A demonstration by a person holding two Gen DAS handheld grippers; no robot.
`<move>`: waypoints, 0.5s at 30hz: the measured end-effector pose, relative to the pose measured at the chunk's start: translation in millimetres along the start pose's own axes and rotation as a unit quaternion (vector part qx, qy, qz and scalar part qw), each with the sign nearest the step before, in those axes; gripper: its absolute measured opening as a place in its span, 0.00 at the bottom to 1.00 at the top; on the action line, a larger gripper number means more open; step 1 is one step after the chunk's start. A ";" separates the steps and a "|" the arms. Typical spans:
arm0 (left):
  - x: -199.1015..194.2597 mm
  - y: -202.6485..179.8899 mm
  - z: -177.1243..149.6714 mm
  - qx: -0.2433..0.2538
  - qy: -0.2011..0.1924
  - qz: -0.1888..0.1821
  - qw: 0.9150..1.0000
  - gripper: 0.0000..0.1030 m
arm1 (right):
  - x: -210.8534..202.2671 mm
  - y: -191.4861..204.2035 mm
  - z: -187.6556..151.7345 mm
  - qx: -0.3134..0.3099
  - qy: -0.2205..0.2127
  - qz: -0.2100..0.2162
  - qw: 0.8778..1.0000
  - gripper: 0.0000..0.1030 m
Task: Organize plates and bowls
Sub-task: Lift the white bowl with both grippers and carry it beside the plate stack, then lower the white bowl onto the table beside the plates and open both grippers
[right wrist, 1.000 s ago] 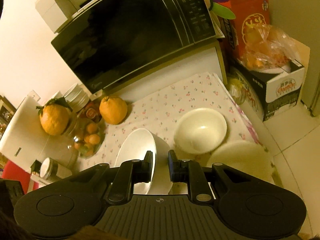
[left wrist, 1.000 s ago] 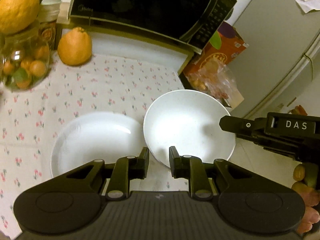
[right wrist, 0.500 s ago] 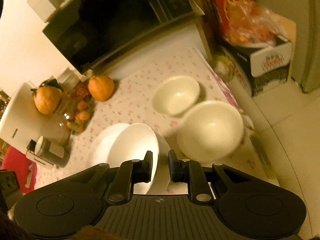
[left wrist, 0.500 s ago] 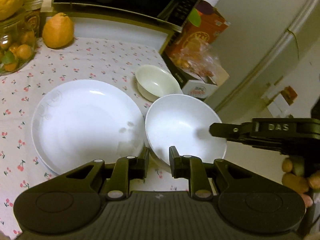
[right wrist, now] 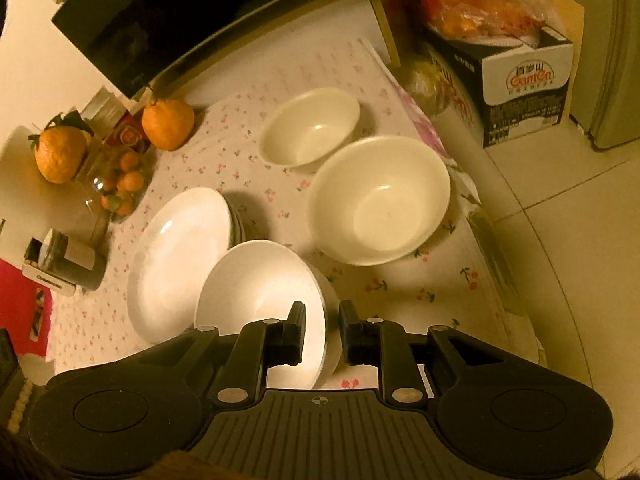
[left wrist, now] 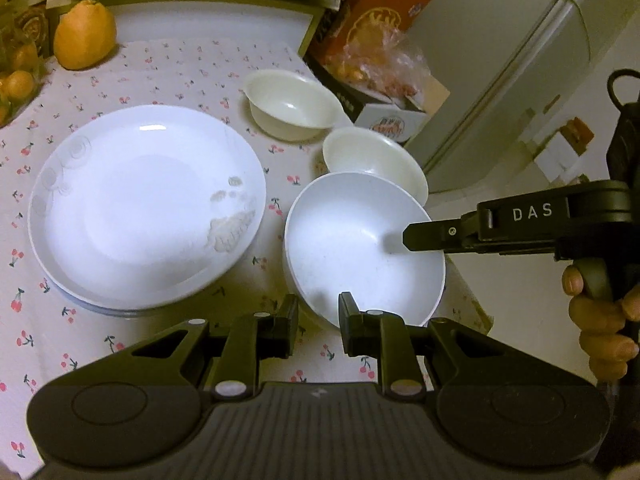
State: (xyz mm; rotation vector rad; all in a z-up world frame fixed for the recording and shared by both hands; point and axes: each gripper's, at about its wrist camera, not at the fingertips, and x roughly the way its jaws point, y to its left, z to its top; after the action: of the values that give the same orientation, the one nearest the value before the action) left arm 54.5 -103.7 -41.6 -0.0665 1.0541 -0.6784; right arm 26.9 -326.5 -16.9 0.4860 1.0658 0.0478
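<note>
A white bowl (left wrist: 360, 248) is held above the cherry-print tablecloth by both grippers. My left gripper (left wrist: 318, 326) is shut on its near rim. My right gripper (right wrist: 322, 338) is shut on its right rim, and one of its fingers (left wrist: 436, 236) reaches into the bowl in the left wrist view. The same bowl (right wrist: 260, 292) shows in the right wrist view. A large white plate (left wrist: 144, 204) on a stack lies to the left. A cream bowl (right wrist: 380, 200) and a smaller cream bowl (right wrist: 310, 126) stand behind.
A microwave (right wrist: 192, 12) stands at the back of the table. A large orange fruit (left wrist: 84, 36), a glass jar of small oranges (right wrist: 120, 184) and a small canister (right wrist: 64, 266) stand at the left. A cardboard box (right wrist: 524, 88) with bagged oranges is beyond the table's right edge.
Both grippers have pulled back with the white bowl. The plate stack and both cream bowls have come into fuller view behind it.
</note>
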 end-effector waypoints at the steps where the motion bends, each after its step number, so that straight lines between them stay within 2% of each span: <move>1: 0.5 0.0 -1.0 0.000 0.003 0.001 1.000 0.19 | 1.9 -0.6 -0.1 0.000 0.004 -0.001 1.000 0.19; 15: 4.6 2.1 -3.3 0.000 0.025 0.005 1.000 0.19 | 12.5 -4.2 -0.8 0.008 0.027 -0.003 1.000 0.19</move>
State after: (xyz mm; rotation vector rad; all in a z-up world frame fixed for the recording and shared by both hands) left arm 54.3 -103.6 -47.7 -0.0444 1.1015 -0.6731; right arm 31.5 -326.5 -29.3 0.4981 1.1217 0.0486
